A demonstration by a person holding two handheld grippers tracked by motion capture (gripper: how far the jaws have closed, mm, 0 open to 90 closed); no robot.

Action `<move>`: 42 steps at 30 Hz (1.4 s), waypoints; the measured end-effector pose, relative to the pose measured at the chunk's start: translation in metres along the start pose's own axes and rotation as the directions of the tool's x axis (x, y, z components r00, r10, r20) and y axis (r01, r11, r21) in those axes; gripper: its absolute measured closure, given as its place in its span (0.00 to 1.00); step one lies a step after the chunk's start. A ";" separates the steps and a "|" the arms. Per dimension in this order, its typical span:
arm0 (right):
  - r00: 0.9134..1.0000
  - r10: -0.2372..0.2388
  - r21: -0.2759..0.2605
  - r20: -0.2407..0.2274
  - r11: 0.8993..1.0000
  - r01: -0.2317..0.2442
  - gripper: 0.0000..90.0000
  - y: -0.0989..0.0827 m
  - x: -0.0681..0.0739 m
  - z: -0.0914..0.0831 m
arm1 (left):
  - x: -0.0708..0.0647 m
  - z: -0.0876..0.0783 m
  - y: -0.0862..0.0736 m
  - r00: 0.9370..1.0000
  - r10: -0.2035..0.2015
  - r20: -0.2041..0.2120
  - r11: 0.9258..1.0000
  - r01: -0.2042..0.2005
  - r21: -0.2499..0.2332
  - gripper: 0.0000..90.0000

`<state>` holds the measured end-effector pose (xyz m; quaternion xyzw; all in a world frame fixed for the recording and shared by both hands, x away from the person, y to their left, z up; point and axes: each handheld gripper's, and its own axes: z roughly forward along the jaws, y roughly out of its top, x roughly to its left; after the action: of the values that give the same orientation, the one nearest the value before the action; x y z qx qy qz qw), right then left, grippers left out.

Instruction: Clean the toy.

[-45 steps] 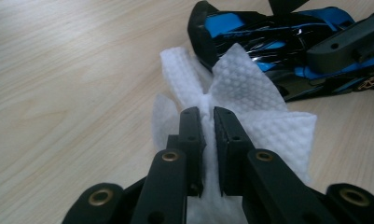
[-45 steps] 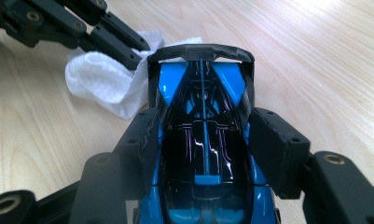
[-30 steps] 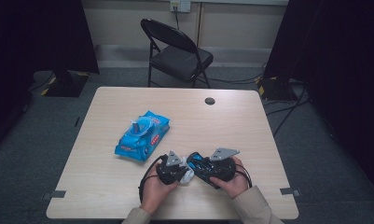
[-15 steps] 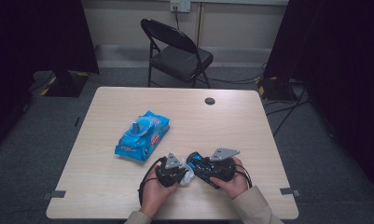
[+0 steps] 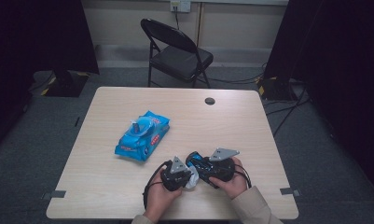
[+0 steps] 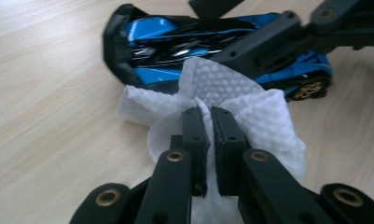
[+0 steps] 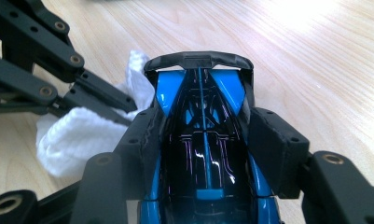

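From above, the left gripper [image 5: 187, 175] and right gripper [image 5: 196, 167] meet near the front edge of the table [image 5: 231, 121], with a blue wipe pack [image 5: 142, 135] lying well apart behind them. In the left gripper view, the jaws are clamped together on a white wipe [image 6: 250, 107] that touches the side of a blue toy car [image 6: 175, 39]. In the right gripper view, the jaws grip the toy car [image 7: 203, 140] by its sides, the wipe [image 7: 77, 135] just beside it.

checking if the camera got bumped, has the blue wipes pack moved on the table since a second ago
No. The blue wipes pack lies in the same spot left of centre, just as far from the small black disc near the table's far edge.
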<state>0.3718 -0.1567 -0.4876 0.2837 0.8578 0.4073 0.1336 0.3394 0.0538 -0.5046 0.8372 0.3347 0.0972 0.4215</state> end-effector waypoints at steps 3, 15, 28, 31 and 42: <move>1.000 -0.001 0.000 0.000 1.000 0.001 0.49 0.000 0.000 0.000 | -0.009 0.004 0.001 0.999 0.001 0.034 1.000 -0.001 0.001 0.95; 1.000 0.003 -0.001 0.000 1.000 -0.003 0.49 0.000 0.000 0.000 | -0.031 0.014 0.007 0.996 0.043 0.079 0.999 -0.043 0.007 0.95; 1.000 0.006 -0.002 -0.004 1.000 -0.006 0.49 0.000 -0.001 0.000 | -0.039 0.016 0.007 0.993 0.057 0.099 0.998 -0.058 0.008 0.95; 1.000 0.006 -0.003 -0.003 1.000 -0.006 0.49 0.000 0.000 0.000 | -0.043 0.017 0.007 0.992 0.058 0.115 0.998 -0.060 0.010 0.95; 1.000 0.014 -0.004 -0.009 1.000 -0.015 0.49 -0.001 -0.001 0.000 | -0.057 0.025 0.011 0.982 0.066 0.180 0.997 -0.069 0.014 0.95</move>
<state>0.3725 -0.1581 -0.4880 0.2879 0.8554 0.4112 0.1276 0.3126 -0.0030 -0.5048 0.8576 0.2678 0.0324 0.4378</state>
